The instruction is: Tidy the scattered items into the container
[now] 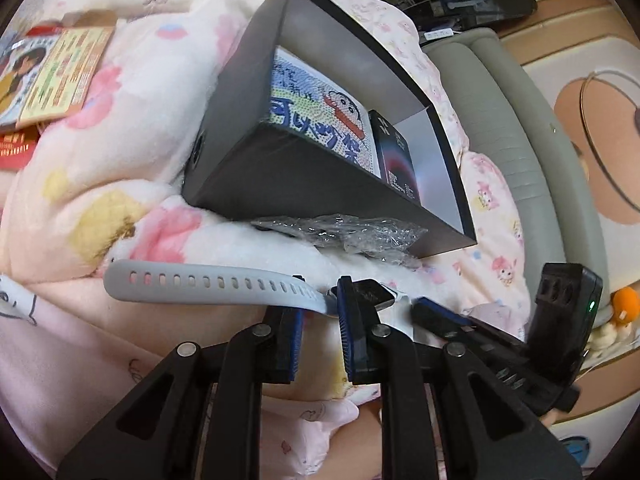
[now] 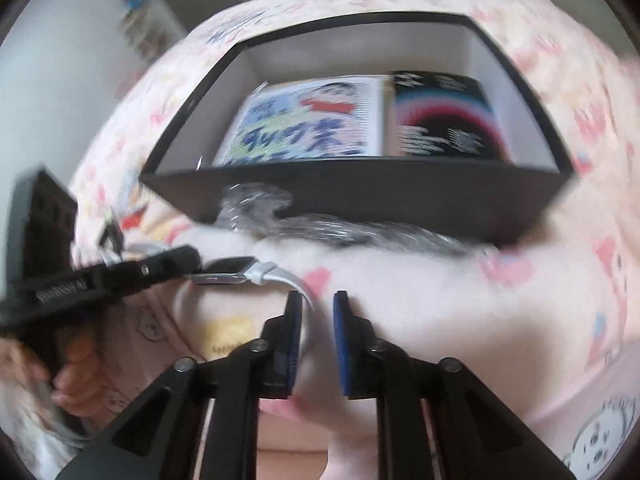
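Note:
A smartwatch (image 1: 376, 294) with a pale grey strap (image 1: 208, 282) hangs just above the pink floral blanket, in front of the black box (image 1: 288, 184). My left gripper (image 1: 320, 314) is shut on the watch, with the strap's root between its blue pads. In the right wrist view the watch (image 2: 230, 270) sits at the left gripper's tip, and its other strap (image 2: 298, 284) curves down to my right gripper (image 2: 317, 314). The right gripper is open and its pads do not press the strap. The box (image 2: 352, 188) holds a cartoon picture (image 2: 304, 120) and a black packet (image 2: 444, 116).
Crumpled clear plastic wrap (image 1: 340, 234) lies against the box's near wall. Printed cards (image 1: 52, 72) and a red packet (image 1: 16, 148) lie on the blanket at the far left. A grey padded bed edge (image 1: 512, 140) runs along the right. A hand (image 2: 68, 364) grips the left tool.

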`<state>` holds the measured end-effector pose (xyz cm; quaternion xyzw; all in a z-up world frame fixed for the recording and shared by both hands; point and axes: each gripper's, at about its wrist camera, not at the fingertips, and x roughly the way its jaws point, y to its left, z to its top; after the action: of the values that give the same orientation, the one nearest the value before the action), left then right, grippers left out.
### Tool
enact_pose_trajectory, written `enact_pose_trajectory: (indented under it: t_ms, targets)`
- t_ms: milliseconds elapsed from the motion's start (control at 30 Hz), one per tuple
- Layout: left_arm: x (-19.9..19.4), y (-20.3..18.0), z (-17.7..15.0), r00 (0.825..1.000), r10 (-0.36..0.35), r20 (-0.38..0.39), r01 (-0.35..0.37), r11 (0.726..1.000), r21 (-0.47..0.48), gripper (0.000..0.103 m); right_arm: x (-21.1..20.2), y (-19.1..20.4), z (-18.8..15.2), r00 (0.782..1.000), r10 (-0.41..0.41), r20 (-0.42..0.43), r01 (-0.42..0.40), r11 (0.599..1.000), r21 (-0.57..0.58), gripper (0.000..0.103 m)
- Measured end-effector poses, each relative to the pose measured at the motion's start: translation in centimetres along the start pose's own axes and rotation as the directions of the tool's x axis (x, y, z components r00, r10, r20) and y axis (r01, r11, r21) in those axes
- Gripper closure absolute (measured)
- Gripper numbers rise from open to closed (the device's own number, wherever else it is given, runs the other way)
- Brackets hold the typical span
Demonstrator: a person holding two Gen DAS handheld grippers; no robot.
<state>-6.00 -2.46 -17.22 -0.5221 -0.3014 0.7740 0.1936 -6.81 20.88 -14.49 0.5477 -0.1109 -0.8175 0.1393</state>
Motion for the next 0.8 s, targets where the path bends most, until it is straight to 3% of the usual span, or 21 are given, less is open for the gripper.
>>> enact_pose_trajectory:
  t_ms: [133, 300, 400, 467, 567, 667, 733, 767, 800]
  targets:
    - [0.1, 0.1, -0.2, 1.000, 0.000, 0.008, 0.000, 1.000, 0.011, 0.088, -1.7, -2.0, -1.1, 0.992, 0.129, 0.003, -0.128, 0.977, 0.173, 0.086]
    - [0.3, -0.1, -0.3, 1.000, 0.015, 0.017, -0.015, 1.000, 0.027, 0.088, 0.4, -1.4, -1.4, 0.956, 0.291, -0.044, -0.269, 0.923, 0.276, 0.080]
    - [0.2, -0.3, -0.5, 1.000, 0.020, 0.019, -0.021, 0.999, 0.036, 0.088, 1.1, -0.9, -0.8, 0.936, 0.352, 0.006, -0.333, 0.881, 0.335, 0.073]
    - [0.3, -0.3, -0.5, 1.000, 0.018, 0.018, -0.019, 0.999, 0.035, 0.088, 1.8, -1.0, -0.3, 0.938, 0.345, 0.042, -0.335, 0.866, 0.371, 0.066]
    - [0.3, -0.3, -0.5, 0.999, 0.029, 0.016, -0.030, 0.999, 0.045, 0.088, 3.5, -1.1, -0.1, 0.952, 0.306, 0.035, -0.291, 0.859, 0.422, 0.065]
    - [0.4, -0.4, -0.5, 0.999, 0.043, 0.018, -0.044, 0.997, 0.062, 0.088, 3.9, -0.3, -0.1, 0.964, 0.264, 0.041, -0.258, 0.884, 0.390, 0.065]
    - [0.4, -0.5, -0.5, 0.999, 0.044, 0.022, -0.046, 0.996, 0.072, 0.088, 3.9, 0.5, -0.2, 0.977, 0.210, 0.045, -0.213, 0.922, 0.322, 0.078]
    - [0.3, -0.6, -0.6, 0.999, 0.038, 0.029, -0.041, 0.996, 0.079, 0.088, 3.6, 0.9, -0.2, 0.984, 0.170, 0.049, -0.177, 0.942, 0.284, 0.091]
    - [0.0, -0.8, -0.7, 0.999, 0.023, 0.042, -0.027, 0.995, 0.091, 0.088, 3.0, 1.5, -0.3, 0.988, 0.141, 0.064, -0.152, 0.960, 0.235, 0.093]
